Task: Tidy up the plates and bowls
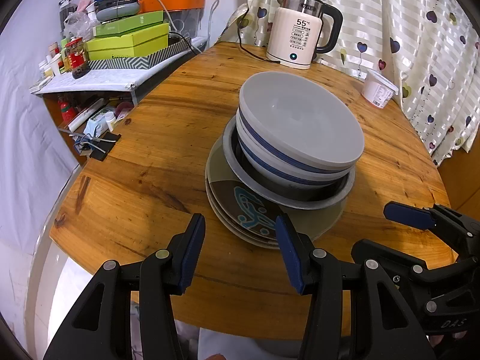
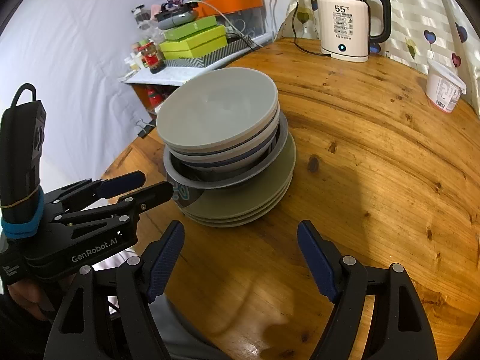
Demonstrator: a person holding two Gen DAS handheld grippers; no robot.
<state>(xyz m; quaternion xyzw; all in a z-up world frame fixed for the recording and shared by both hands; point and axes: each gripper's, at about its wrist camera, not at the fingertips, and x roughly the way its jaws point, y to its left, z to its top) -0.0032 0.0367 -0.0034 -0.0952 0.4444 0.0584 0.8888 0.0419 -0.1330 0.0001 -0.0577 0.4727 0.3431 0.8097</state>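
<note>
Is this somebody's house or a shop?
Most likely somebody's home, a lived-in dining corner. A stack of bowls and plates sits on a wooden table beside an electric kettle, a heart-patterned curtain hangs behind, and a side shelf is crowded with boxes and little jars.

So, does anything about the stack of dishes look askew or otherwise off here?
Yes. The nested bowls lean, rims tilted rather than level, and sit off-centre on the plates. The plates are also staggered, edges not lined up. Nothing spilled or broken shows.
</note>
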